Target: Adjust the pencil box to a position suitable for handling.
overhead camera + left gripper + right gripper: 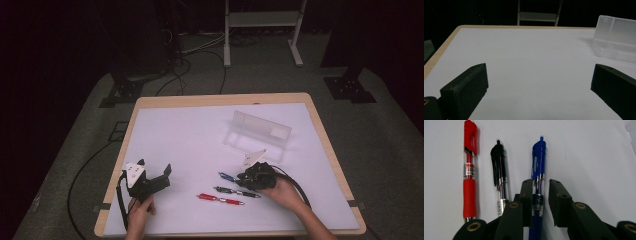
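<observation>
Blue pen [538, 170] lies flat on the white counter [529, 55], and the right gripper [541, 195] sits right over it, one jaw either side of the barrel; the jaw on the clip side looks to be against the pen, the other stands just off it with a sliver of white showing between, so the jaws are narrowed around the pen and not yet clamped on it; beside it, in the right gripper view, the black pen [499, 170] lies parallel and close, and beyond that the red pen [469, 175], all three side by side, clips pointing away from the camera; from the high view the blue pen [228, 176] pokes out from under the right gripper [252, 176], with the black pen [236, 191] and the red pen [219, 199] stepping toward the near edge of the counter; the person's right hand [285, 192] wraps the gripper from behind; over on the other side the left gripper [157, 176] rests low near the counter's near-left corner, jaws wide apart with bare white surface between them; a clear plastic box [260, 131] stands toward the far side, well apart from the pens.
</observation>
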The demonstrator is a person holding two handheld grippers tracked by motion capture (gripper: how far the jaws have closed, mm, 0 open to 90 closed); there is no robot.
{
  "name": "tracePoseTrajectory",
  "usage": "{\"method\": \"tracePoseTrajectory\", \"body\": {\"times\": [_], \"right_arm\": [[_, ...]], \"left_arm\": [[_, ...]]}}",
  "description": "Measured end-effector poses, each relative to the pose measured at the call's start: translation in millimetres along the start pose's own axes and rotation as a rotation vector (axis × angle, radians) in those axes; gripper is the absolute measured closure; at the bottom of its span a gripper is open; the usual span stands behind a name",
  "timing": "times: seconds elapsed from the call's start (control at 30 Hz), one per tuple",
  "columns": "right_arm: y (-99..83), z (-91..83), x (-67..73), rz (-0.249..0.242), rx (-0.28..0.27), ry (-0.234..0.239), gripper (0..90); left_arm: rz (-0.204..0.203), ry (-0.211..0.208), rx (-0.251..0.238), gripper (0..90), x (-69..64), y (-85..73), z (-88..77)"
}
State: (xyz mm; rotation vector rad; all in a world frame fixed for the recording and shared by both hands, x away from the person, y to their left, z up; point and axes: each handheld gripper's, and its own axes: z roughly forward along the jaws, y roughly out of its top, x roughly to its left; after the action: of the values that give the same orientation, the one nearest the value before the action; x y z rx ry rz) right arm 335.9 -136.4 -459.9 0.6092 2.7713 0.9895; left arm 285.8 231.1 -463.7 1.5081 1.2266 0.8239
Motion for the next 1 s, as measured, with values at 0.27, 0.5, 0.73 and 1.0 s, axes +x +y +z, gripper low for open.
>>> {"method": "tracePoseTrajectory", "body": {"times": [0.27,0.5,0.73,1.0], "right_arm": [[0.4,2.6,1.5,-0.008,0.012,0.003,77.1],[0.0,2.7,1.1,-0.004,0.005,0.008,78.7],[0.5,-2.7,0.3,0.008,-0.01,0.005,78.8],[4.9,-17.3,-3.2,0.008,-0.036,-0.017,78.8]], "left_arm": [[0.004,-0.001,-0.002,0.3,-0.6,0.0,-0.1],[0.004,-0.001,-0.002,0.4,-0.5,0.0,-0.2],[0.005,-0.001,-0.002,0.4,-0.5,-0.1,-0.2],[0.002,-0.001,-0.002,0.4,-0.4,0.0,-0.2]]}}
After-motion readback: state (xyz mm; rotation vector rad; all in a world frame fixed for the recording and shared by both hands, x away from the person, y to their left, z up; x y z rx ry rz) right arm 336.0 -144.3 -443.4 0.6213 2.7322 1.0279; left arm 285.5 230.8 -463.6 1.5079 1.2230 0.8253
